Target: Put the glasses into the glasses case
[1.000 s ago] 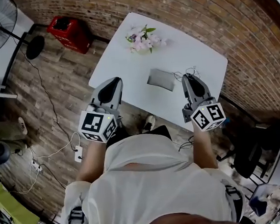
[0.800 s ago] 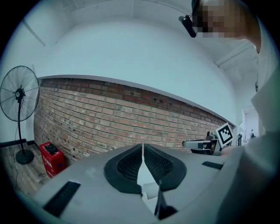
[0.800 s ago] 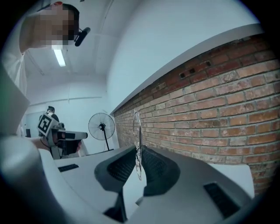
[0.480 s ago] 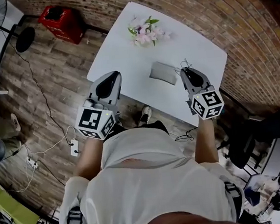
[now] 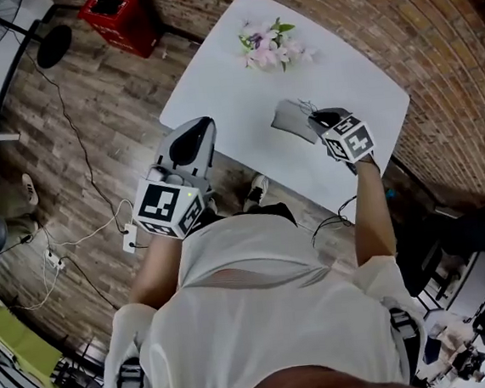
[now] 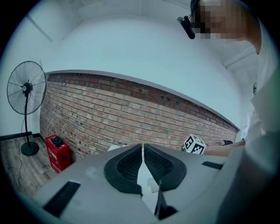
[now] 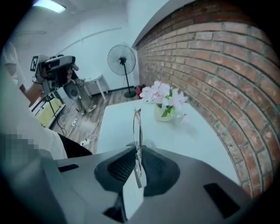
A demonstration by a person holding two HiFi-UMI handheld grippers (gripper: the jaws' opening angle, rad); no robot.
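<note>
Step in hand: glasses going to the case. Right gripper (image 7: pixel 138 154) jaws are clamped on the wire-frame glasses (image 7: pixel 137 124), lens edge-on. It hangs nose-down just over the grey glasses case (image 5: pixel 286 118) on the table (image 5: pixel 231 70). Left gripper (image 5: pixel 194 138) jaws are together and empty, at the near table edge. Can't tell if the case is open. Likely next: left steadies the case, right lowers the glasses in and releases.

Brick wall (image 5: pixel 429 9), wood floor (image 5: pixel 90 118), white table (image 5: pixel 232 87)
</note>
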